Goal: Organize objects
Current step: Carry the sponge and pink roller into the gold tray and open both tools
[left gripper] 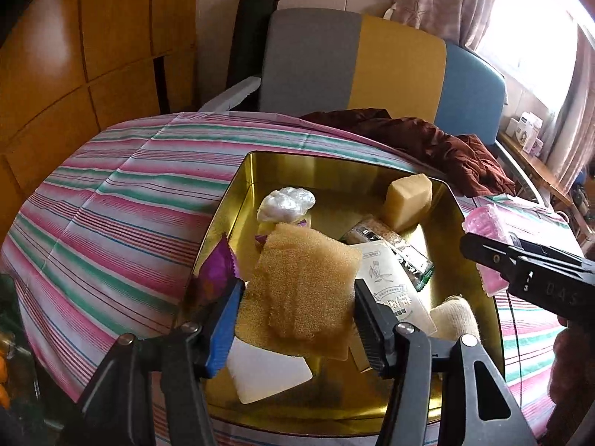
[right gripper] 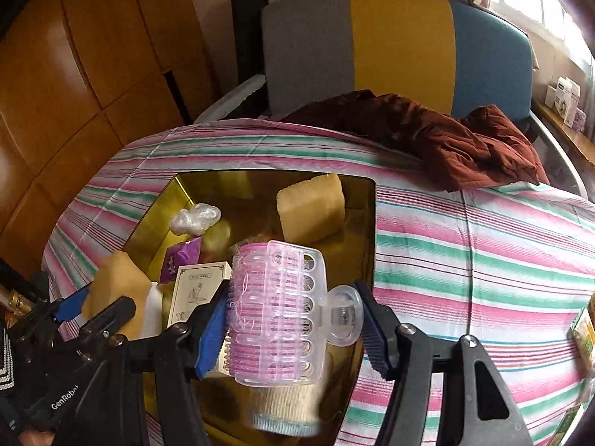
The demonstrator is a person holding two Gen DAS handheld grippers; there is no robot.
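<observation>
Left gripper (left gripper: 297, 316): fingers pinching the tan sponge pad (left gripper: 301, 290) by its two side edges, lower centre of the left wrist view, over the gold tin (left gripper: 230, 200).
Sponge pad: looks light, soft and springy; it bows between the pads, so an edge pinch seems enough. Likely to spring back when let go.
Right gripper (right gripper: 293, 319): fingers closed on the pink hair roller (right gripper: 279, 312), lower centre of the right wrist view, above the tin's right wall.
Hair roller: light; clear clip shell looks stiff and slick, bristles underneath grippy. Held across the bristled side and the round clip tab; a hard squeeze might crack the shell.
Tin contents: yellow sponge block (left gripper: 409, 200) upper right, crumpled plastic (left gripper: 284, 202) upper left, printed box (left gripper: 390, 282) centre.
</observation>
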